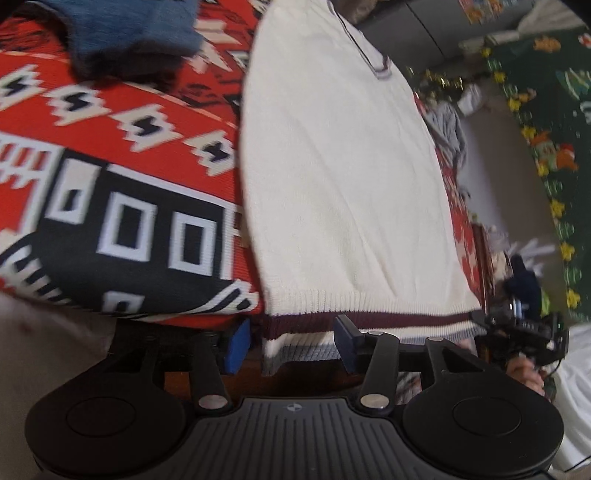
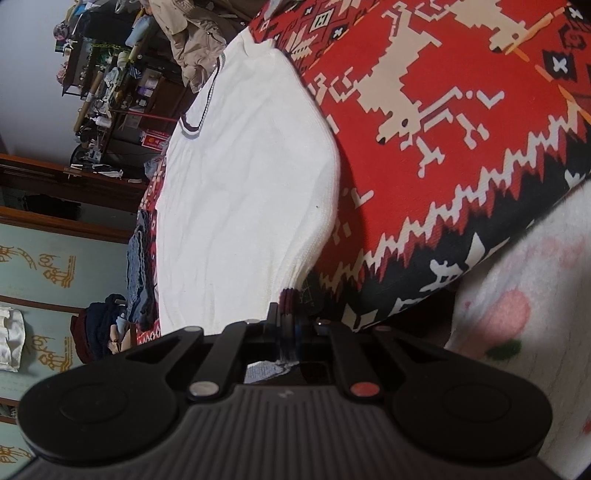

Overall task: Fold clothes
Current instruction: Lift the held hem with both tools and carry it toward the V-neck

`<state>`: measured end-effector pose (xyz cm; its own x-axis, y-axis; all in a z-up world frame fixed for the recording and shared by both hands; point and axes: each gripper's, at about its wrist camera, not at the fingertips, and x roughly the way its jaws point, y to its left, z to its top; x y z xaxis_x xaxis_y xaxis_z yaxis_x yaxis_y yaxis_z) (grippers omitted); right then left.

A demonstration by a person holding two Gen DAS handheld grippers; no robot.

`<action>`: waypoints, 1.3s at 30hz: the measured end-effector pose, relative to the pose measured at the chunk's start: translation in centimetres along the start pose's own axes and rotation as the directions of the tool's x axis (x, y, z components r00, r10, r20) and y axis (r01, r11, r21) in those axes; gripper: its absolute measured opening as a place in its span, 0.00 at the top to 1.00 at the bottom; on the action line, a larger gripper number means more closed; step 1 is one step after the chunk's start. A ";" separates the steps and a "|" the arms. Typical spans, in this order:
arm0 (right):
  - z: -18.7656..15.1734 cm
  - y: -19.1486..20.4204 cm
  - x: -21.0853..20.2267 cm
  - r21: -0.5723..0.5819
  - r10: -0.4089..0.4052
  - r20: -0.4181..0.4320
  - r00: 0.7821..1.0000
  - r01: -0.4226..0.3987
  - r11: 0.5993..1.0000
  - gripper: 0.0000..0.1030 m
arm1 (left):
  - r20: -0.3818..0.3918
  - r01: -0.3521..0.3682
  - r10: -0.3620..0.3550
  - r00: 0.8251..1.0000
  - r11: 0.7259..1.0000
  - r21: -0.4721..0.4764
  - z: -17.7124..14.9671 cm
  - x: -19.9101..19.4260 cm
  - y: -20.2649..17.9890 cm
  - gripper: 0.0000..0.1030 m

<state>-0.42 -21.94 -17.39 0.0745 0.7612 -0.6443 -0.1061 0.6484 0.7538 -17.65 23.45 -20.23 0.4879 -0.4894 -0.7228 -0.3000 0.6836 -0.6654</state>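
Two claws sit at the near hem, and I am at the grasping step of a fold. My right claw (image 2: 286,325) is pinched tight on one bottom corner of the cream knitted sweater with a maroon-striped ribbed hem (image 2: 240,192); a tuft of the ribbing pokes up between its black fingers. My left claw (image 1: 291,345) stands about half wide, its blue pads (image 1: 236,347) either side of the hem's other corner without pressing on it yet. The sweater lies flat, collar at the far end, on the bed's red, black and white patterned blanket (image 1: 122,177), with a blue garment (image 1: 133,33) farther back. Next, as I judge it, I must close the left claw on the ribbing, then lift both corners together towards the collar, keeping them level so the fold lands straight.
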 end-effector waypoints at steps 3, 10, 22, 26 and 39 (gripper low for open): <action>-0.3 -0.8 -0.7 0.003 0.004 -0.002 1.000 -0.004 1.000 0.93 | -0.021 0.044 -0.044 0.999 0.999 0.019 0.3 0.4 -0.1 0.54; -0.4 -0.9 -0.8 0.010 0.016 0.001 1.000 -0.016 1.000 0.93 | 0.003 0.077 -0.077 0.997 0.995 0.057 -0.5 -0.5 -0.6 0.80; -0.5 1.2 -0.7 -0.028 -0.168 0.020 0.986 0.169 0.985 0.94 | 0.103 -0.172 0.171 0.980 0.985 -0.002 -1.7 -1.9 -3.7 0.94; -0.7 2.3 -2.2 -0.005 -0.184 0.065 0.981 0.185 0.983 0.94 | 0.185 -0.213 0.212 0.959 0.977 -0.015 -2.2 -4.5 -5.4 0.94; -3.9 2.4 -6.9 0.019 -0.162 0.099 0.982 0.161 0.987 0.94 | 0.219 -0.214 0.201 0.955 0.976 0.036 -6.2 -7.7 -8.6 0.95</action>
<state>-5.08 -25.74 -11.64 0.1883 0.6436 -0.7418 -0.0741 0.7625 0.6427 -23.89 17.99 -10.12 0.5855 -0.2113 -0.7827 -0.3676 0.7913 -0.4886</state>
